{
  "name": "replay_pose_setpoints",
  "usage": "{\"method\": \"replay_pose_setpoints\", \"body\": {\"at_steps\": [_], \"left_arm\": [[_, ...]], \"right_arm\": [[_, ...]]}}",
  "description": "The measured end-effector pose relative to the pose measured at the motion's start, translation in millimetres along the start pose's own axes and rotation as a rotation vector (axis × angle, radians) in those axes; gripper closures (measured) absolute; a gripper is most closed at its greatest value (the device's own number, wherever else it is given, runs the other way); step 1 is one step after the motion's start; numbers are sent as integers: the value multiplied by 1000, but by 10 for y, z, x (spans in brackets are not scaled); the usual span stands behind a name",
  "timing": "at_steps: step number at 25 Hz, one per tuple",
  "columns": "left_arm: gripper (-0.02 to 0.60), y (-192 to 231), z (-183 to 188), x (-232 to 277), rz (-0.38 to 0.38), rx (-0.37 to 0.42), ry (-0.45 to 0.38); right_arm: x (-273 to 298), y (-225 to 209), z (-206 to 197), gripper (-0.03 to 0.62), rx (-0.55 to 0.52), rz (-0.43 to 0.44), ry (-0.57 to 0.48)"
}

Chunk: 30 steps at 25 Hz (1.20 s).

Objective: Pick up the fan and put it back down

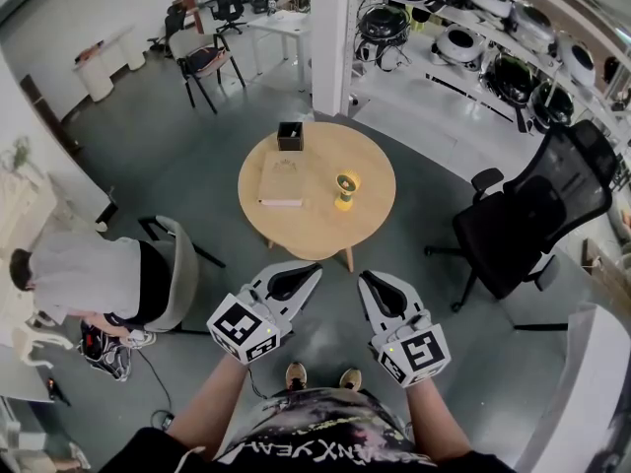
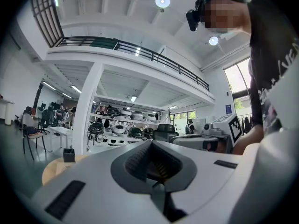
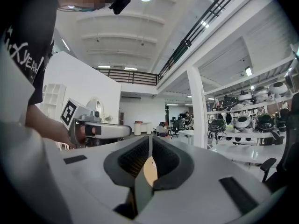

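"Holding anything, the left gripper [image 1: 308,272]?"

"Nothing; its jaws are pressed together with only a seam between them, and it points level toward the table [image 1: 315,233]; the right gripper [image 1: 369,278] is much the same, jaws closed to a hairline slit with nothing in it"

"And the fan [image 1: 345,190]?"

"On the table, upright, right of the middle and well apart from both grippers; it is small and yellow, a round head on a short base; neither gripper touches it"

"What else is on the table?"

"A black box [image 1: 290,135] at the far edge; a flat tan thing [image 1: 282,181], book or board I cannot tell, lies left of the fan, near it but apart; the table itself is round, light wood"

"Where are the grippers relative to it?"

"Side by side on the near side, just short of its rim, over grey floor [image 1: 207,166]; the person's shoes [image 1: 296,374] show below, between the two"

"Around the table?"

"A black office chair [image 1: 532,215] to the right; to the left, a person [image 1: 84,279] in a white top at a grey chair [image 1: 180,264], bent forward; a white pillar [image 1: 330,37] stands beyond the table, and shelves [image 1: 463,67] of round black-and-white devices run along the upper right"
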<state>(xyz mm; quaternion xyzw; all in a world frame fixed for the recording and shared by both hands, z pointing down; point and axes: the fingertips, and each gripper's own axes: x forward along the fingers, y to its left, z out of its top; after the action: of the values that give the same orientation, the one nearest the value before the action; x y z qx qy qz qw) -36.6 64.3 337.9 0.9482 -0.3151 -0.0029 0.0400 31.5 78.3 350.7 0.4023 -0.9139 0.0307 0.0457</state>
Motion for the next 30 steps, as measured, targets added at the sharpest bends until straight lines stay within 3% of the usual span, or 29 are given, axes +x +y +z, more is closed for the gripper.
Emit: {"method": "replay_pose_setpoints", "body": {"at_steps": [10,25,30], "left_arm": [[569,-28,-18,-11,-4,2,3],[569,-49,-25,-2,-6,7,2],[569,-33,-32,-17,-7,5,4]], "right_arm": [[-24,35,8,534,14,9,-10],[-43,21,18,315,20,13,-27],[-33,22,15,275,29,8,-29]]}}
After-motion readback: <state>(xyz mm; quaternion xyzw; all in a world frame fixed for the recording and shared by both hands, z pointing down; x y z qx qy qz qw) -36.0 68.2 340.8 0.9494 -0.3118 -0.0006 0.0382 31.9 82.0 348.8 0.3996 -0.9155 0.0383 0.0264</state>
